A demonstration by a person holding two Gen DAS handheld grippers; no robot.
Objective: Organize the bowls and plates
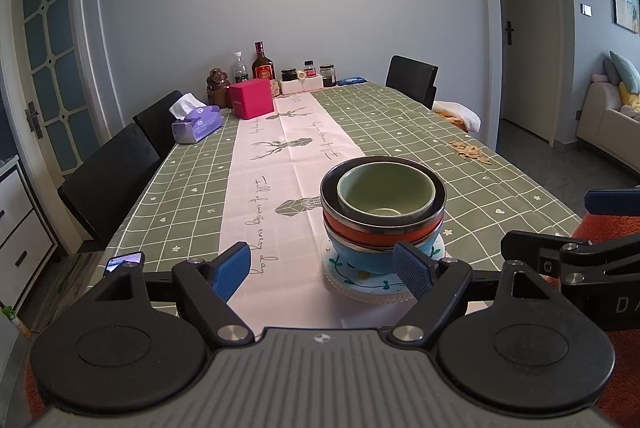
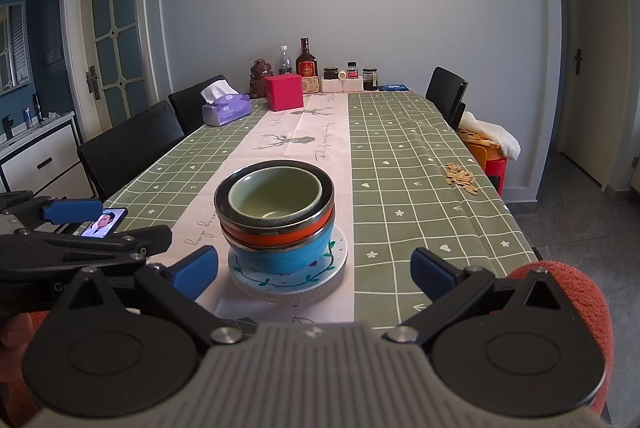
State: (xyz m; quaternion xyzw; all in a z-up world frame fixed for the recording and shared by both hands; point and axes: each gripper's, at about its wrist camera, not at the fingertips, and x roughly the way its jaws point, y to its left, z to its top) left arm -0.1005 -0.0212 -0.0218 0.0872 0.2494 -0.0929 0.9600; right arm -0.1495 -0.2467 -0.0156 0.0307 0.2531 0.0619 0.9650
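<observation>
A stack of dishes stands near the table's front edge: a green bowl (image 1: 386,190) (image 2: 276,194) nests in a dark steel-rimmed bowl (image 1: 438,204) (image 2: 326,202), over an orange bowl (image 1: 372,234) (image 2: 280,238) and a blue bowl (image 1: 360,256) (image 2: 280,258), all on white patterned plates (image 1: 352,278) (image 2: 280,282). My left gripper (image 1: 324,272) is open, short of the stack, its right fingertip (image 1: 414,270) overlapping the plates. My right gripper (image 2: 316,272) is open too, with the stack seen between its blue pads, nothing held.
A green checked tablecloth (image 1: 400,124) with a pink runner (image 2: 320,136) covers the table. Bottles, jars, a red box (image 1: 251,98) and a tissue box (image 1: 197,124) stand at the far end. Seeds (image 2: 460,176) lie right. A phone (image 2: 105,222) lies left. Black chairs (image 1: 108,180) flank the table.
</observation>
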